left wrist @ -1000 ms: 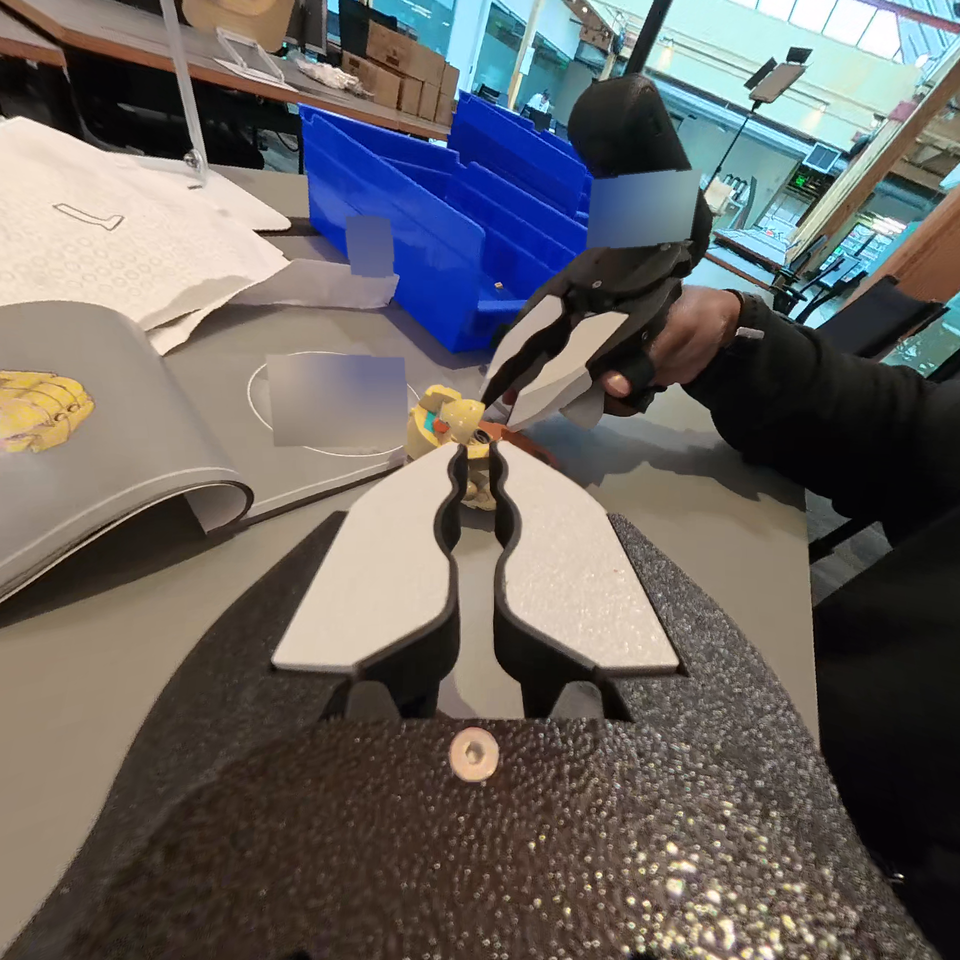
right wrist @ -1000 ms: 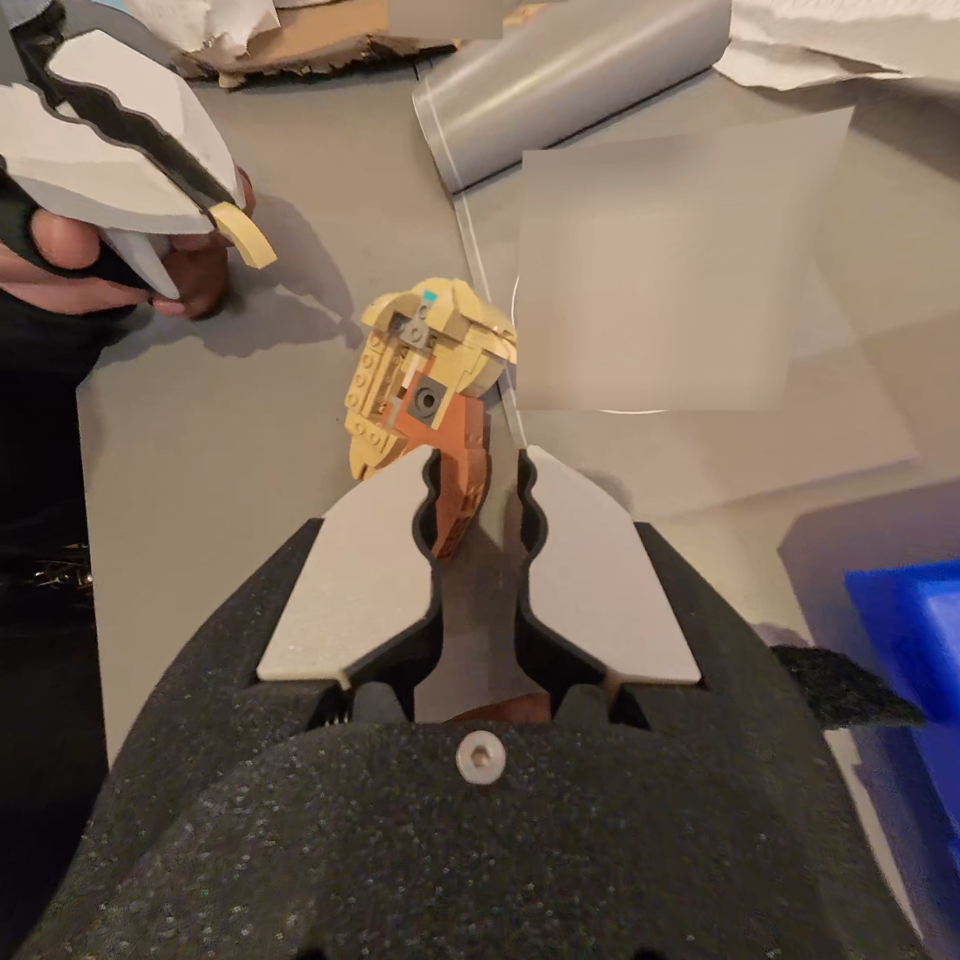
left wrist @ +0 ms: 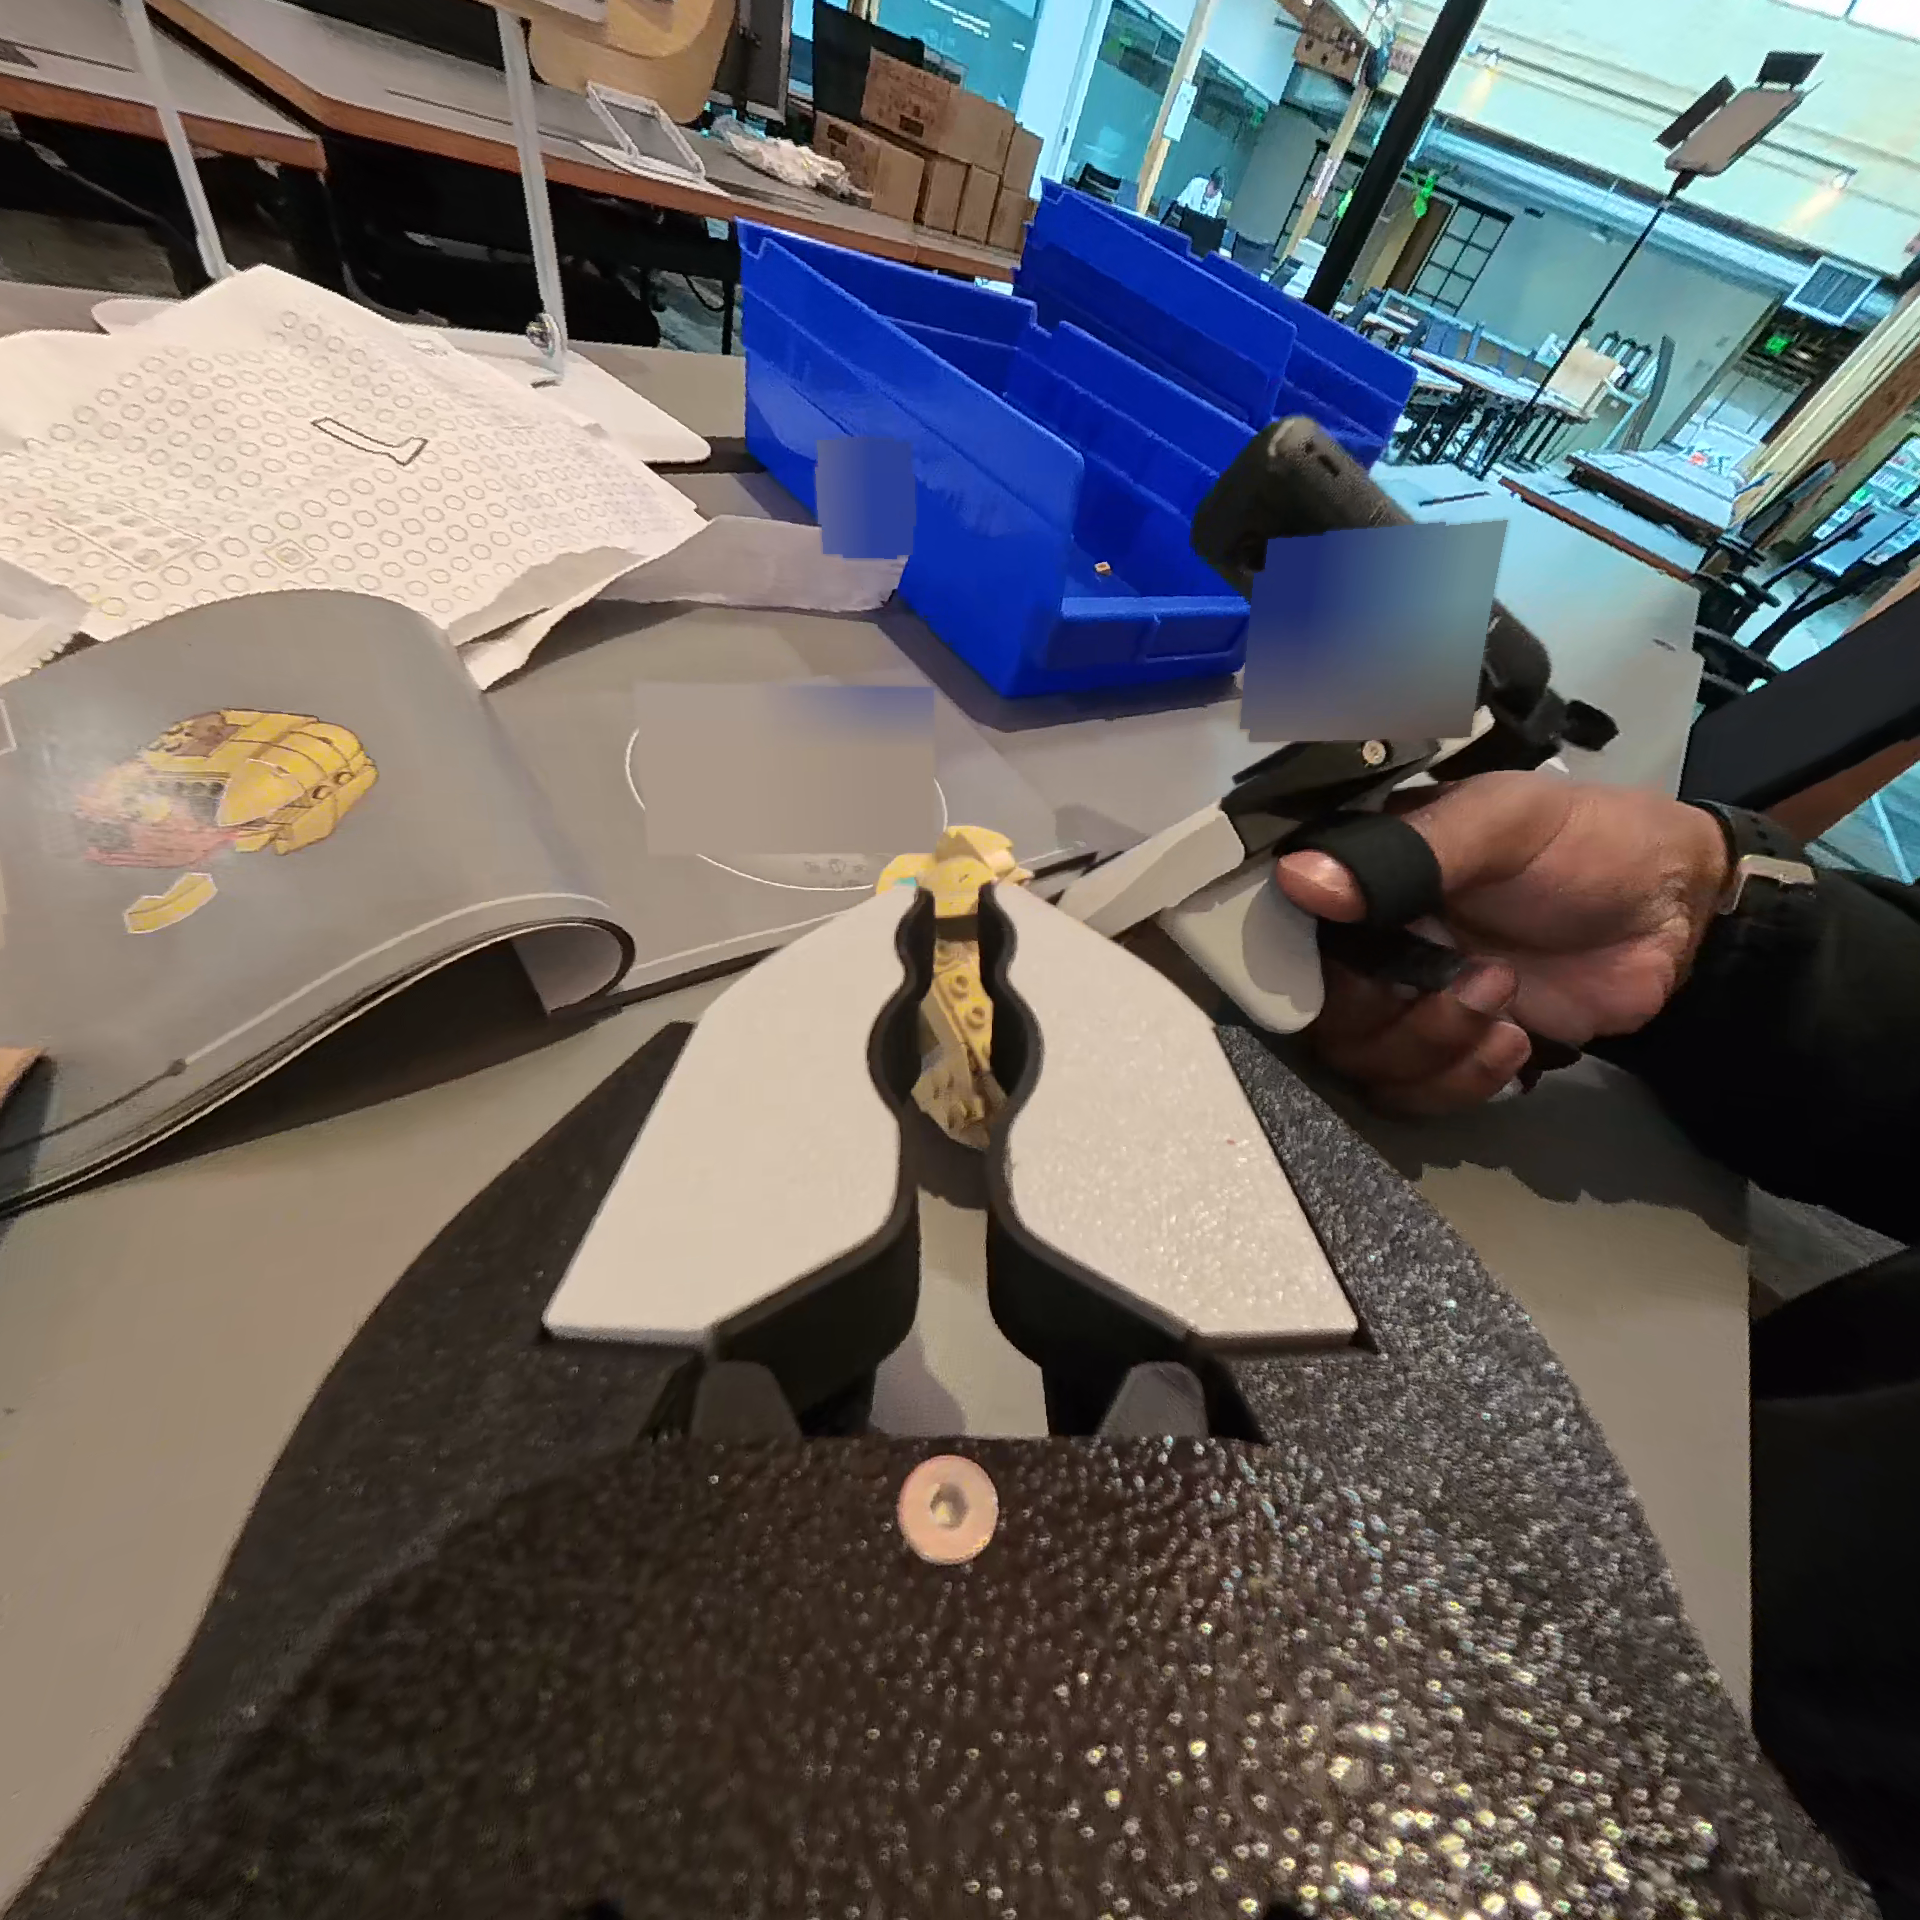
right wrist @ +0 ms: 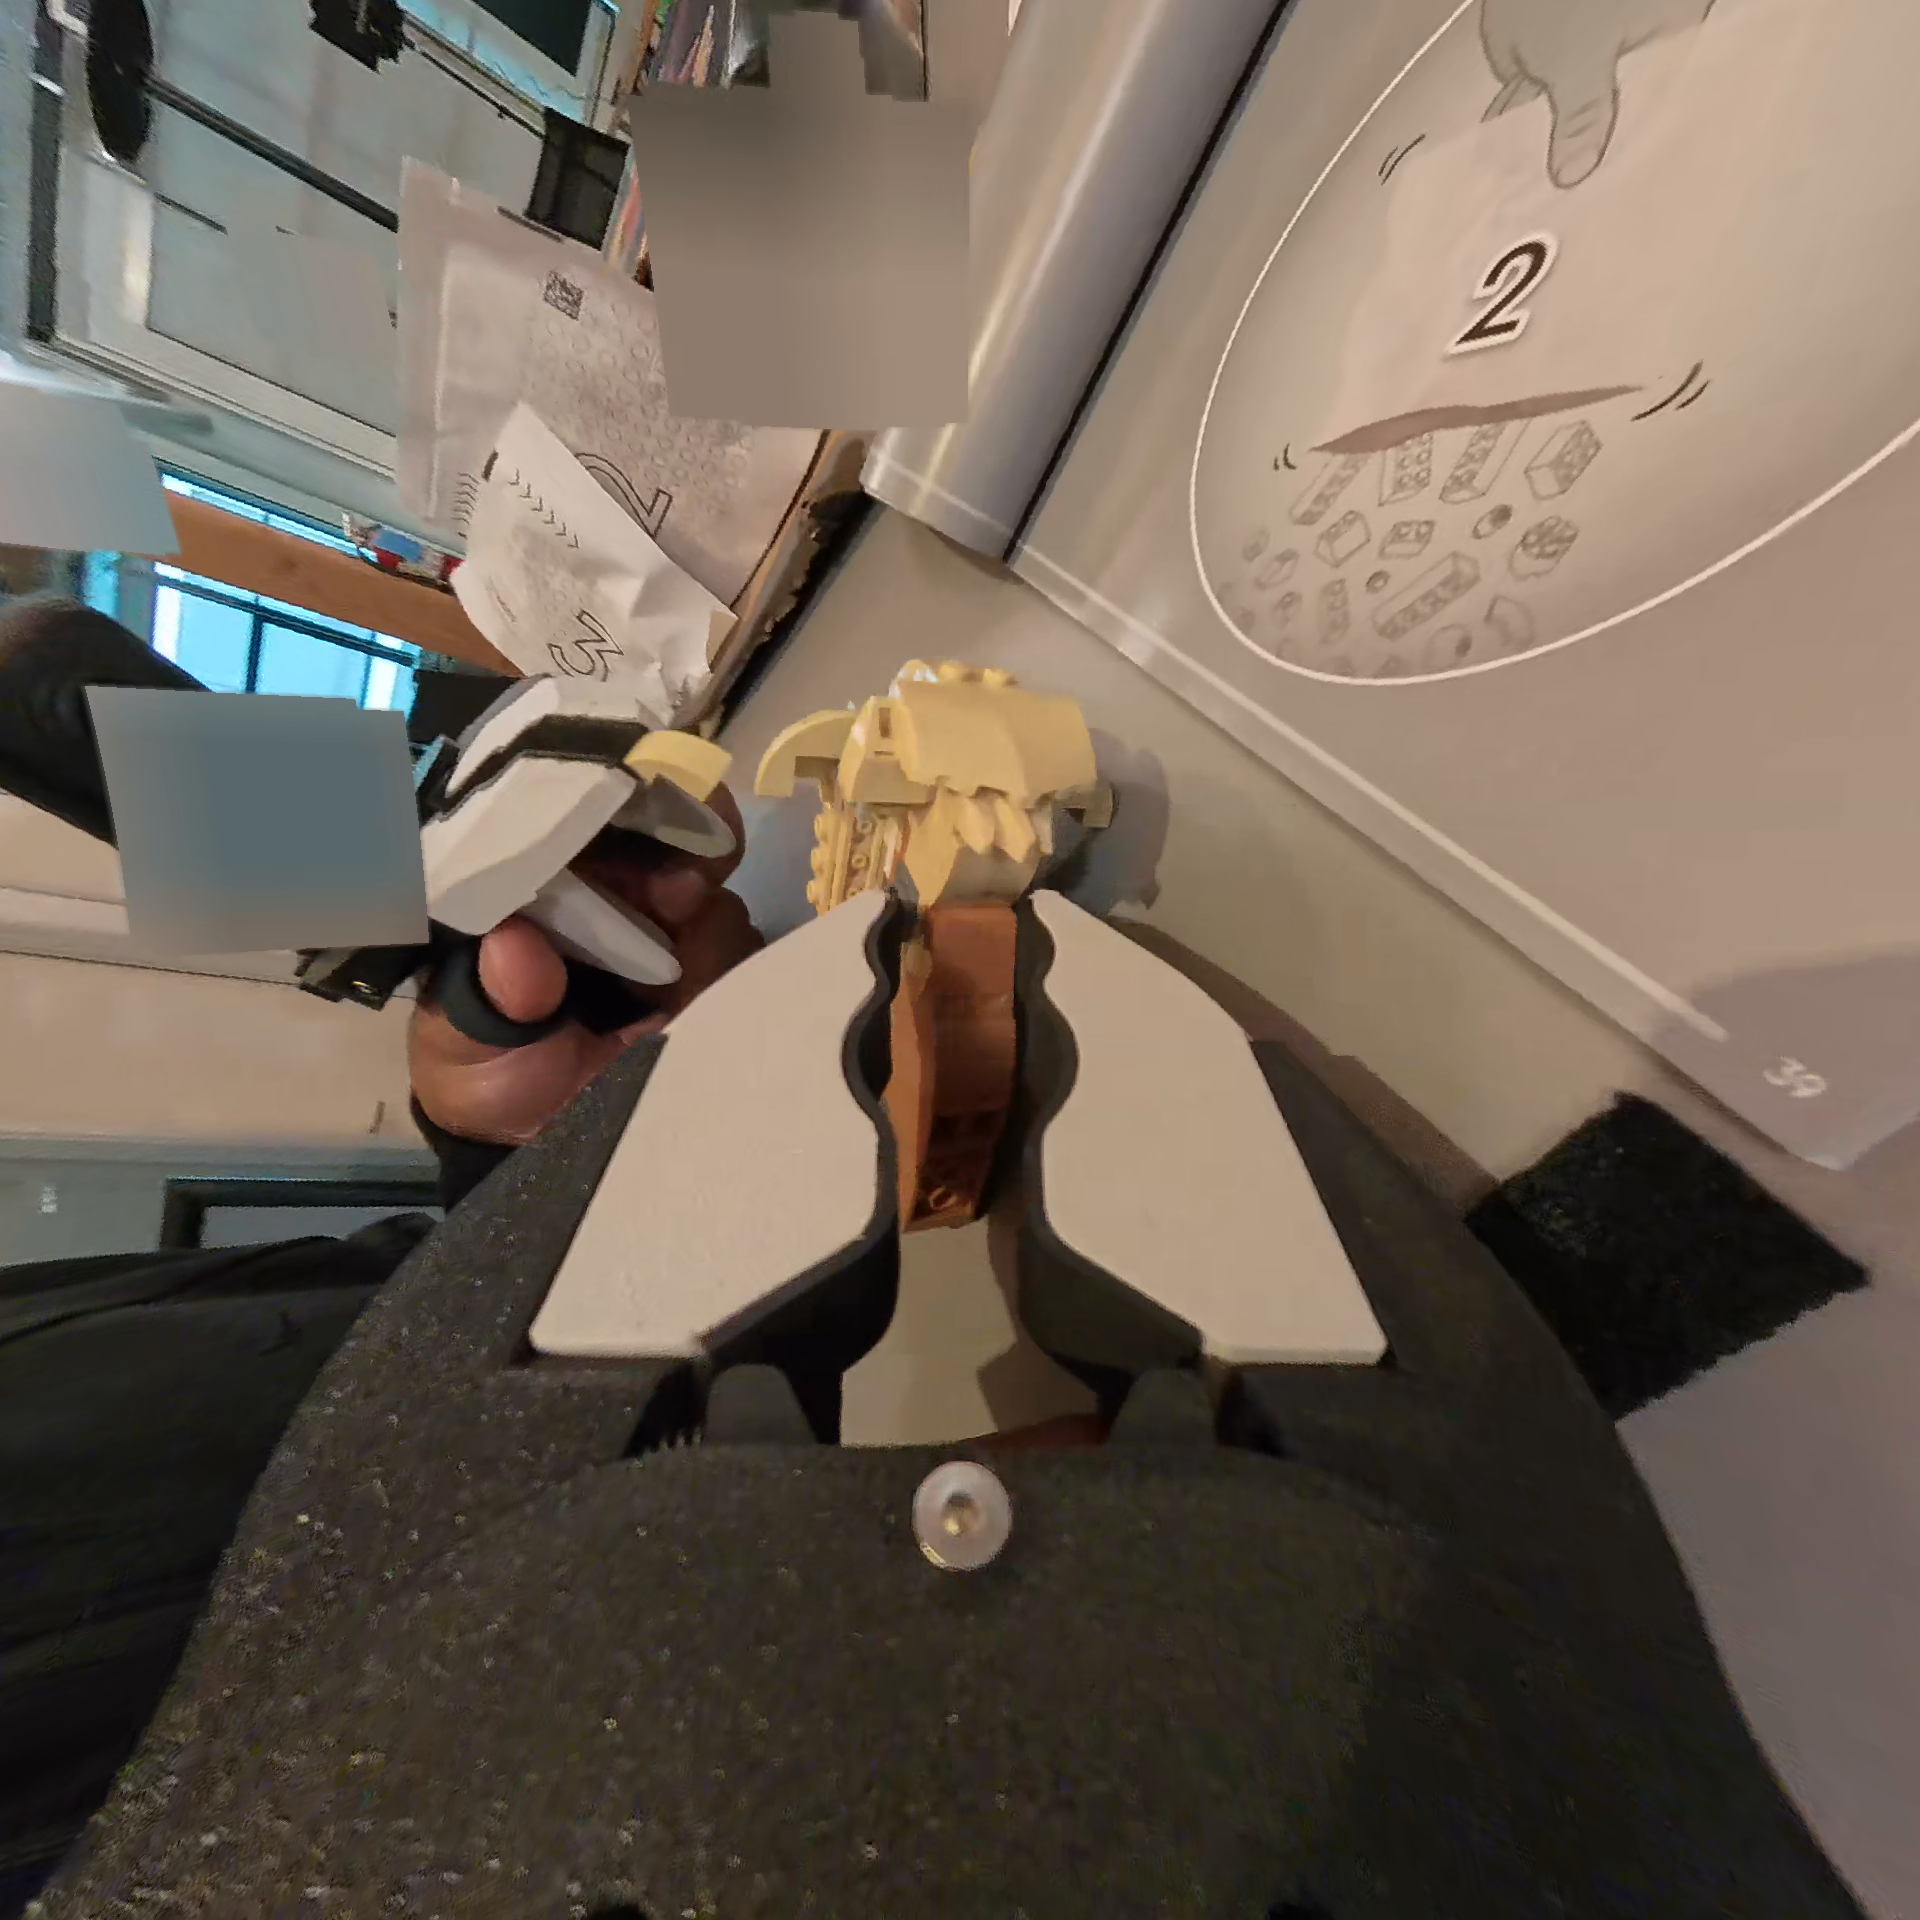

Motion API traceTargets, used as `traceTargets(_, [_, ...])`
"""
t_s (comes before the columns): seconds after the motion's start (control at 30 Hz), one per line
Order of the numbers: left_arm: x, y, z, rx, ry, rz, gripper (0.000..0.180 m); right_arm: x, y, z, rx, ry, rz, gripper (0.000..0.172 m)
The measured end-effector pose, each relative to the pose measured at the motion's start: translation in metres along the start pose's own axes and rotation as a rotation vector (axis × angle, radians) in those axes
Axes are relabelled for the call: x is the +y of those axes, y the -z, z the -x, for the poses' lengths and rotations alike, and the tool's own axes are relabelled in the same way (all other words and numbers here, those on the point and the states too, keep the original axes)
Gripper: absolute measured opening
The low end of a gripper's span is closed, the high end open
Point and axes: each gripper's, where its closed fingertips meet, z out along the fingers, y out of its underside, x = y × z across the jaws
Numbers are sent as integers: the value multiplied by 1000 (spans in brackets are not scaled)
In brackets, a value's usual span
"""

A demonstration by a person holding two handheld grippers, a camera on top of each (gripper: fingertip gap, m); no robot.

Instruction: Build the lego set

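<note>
My right gripper (right wrist: 956, 914) is shut on the brown part (right wrist: 961, 1018) of a tan and brown brick model (right wrist: 977, 758), and both pads press on it. It holds the model just above the grey table (right wrist: 1299, 883). My left gripper (right wrist: 644, 774) is shut on a small tan curved piece (right wrist: 681, 764), held just left of the model. In the left wrist view the left gripper (left wrist: 951, 904) stands right in front of the model (left wrist: 966, 857). The right gripper (left wrist: 1081, 894) reaches in from the right.
An open instruction booklet (left wrist: 260, 831) lies to the left of the model and also shows in the right wrist view (right wrist: 1558, 520). Blue bins (left wrist: 1039, 468) stand behind it. White paper bags (left wrist: 312, 468) lie at the back left. A person's hand (left wrist: 1558, 914) holds the right gripper. The left gripper's tips are roughly 7 cm from the right gripper's.
The right gripper's jaws have closed on the brown part, and it has rolled over with the model. The left gripper has moved closer to the model with the tan piece.
</note>
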Motion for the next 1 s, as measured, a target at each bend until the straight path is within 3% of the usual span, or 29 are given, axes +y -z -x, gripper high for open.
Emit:
traceTargets(0.27, [-13, 12, 8, -53, 27, -120, 7, -3, -15, 7, -8, -4, -10, 20])
traceTargets(0.43, [-20, 17, 7, -100, 14, -189, 7, -6, -19, 11, 54, 95, -63, 17])
traceTargets(1.0, [-2, 23, 10, -141, 48, -78, 7, 4, -25, 16, -87, 17, 99, 22])
